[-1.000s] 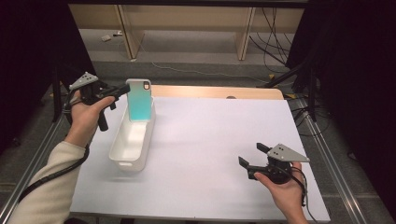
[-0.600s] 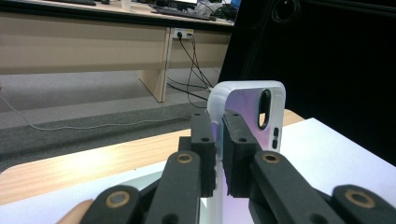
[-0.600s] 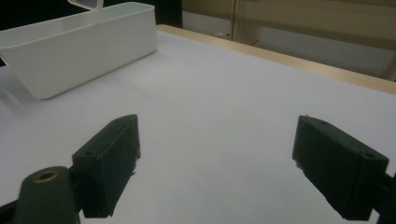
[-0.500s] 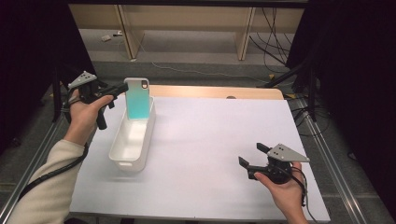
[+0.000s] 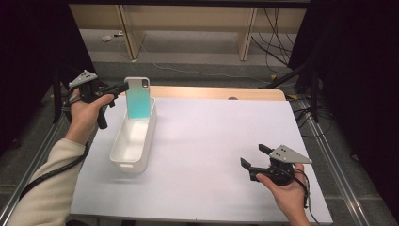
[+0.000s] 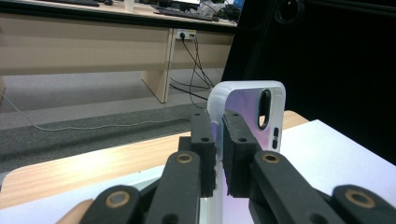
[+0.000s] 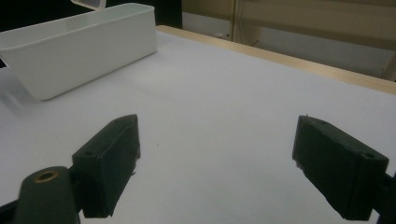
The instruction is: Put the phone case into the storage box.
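left claw point(image 5: 123, 87) clamped on edge of phone case point(image 5: 137, 98), held upright over far end of white bin point(image 5: 133, 141). right claw point(image 5: 253, 159) apart, empty, above the surface point(image 5: 207, 141).

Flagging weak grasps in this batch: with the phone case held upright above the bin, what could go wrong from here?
1. The left gripper pinches the phone case only at one side edge, so it might pivot or slip.
2. The case stands over the far end of the white bin; released there, it may catch the rim or tip out.
3. The right gripper rests open, far away, unable to steady anything.
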